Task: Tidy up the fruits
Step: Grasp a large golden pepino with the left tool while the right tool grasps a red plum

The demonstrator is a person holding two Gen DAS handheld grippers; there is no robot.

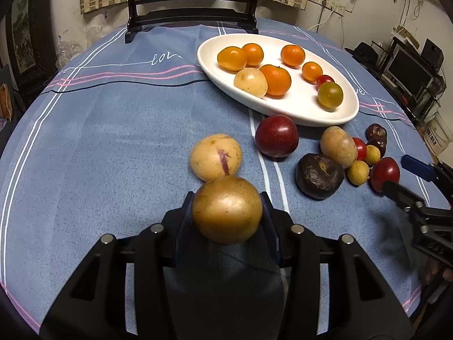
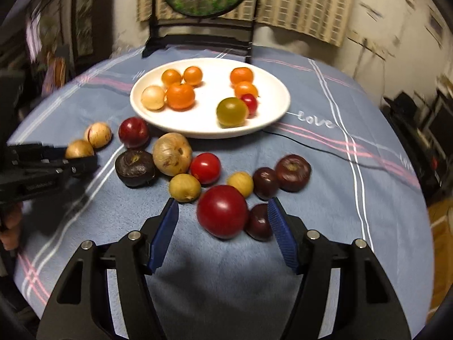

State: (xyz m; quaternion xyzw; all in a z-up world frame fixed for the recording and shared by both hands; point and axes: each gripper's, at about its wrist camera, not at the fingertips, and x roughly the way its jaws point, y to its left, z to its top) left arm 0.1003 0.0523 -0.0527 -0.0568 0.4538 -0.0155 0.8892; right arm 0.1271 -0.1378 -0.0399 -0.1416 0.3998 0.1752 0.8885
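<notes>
We hold the left gripper (image 1: 227,208) with its fingers closed on a round golden-brown fruit (image 1: 227,209), the blue pads pressing on both its sides; in the right wrist view the same fruit (image 2: 79,149) sits at the tips of the left gripper (image 2: 85,157), raised just off the blue striped cloth (image 1: 113,141) that covers the surface. Just beyond it, on the cloth, lies a pale tan fruit with a purple streak (image 1: 215,157).

Our right gripper (image 2: 223,218) has its fingers spread apart and gripping nothing. Between them, on the cloth, lie a large red fruit (image 2: 222,211) and a small dark purple fruit (image 2: 259,222) that is against the right pad; whether the pad truly touches it we cannot tell. The red fruit stands clear of the left pad.

Farther back, the white oval plate (image 1: 348,113) holds several orange fruits, one pale yellow fruit (image 1: 250,82), a green-orange fruit (image 1: 330,95) and a small red one (image 1: 324,79). On the cloth, between the plate and our grippers, are loose fruits: a dark red round one (image 1: 277,136), a wrinkled dark purple one (image 1: 320,176), a tan oval one (image 1: 338,146), and small yellow, red and dark ones bunched together near the right gripper (image 1: 407,181)
</notes>
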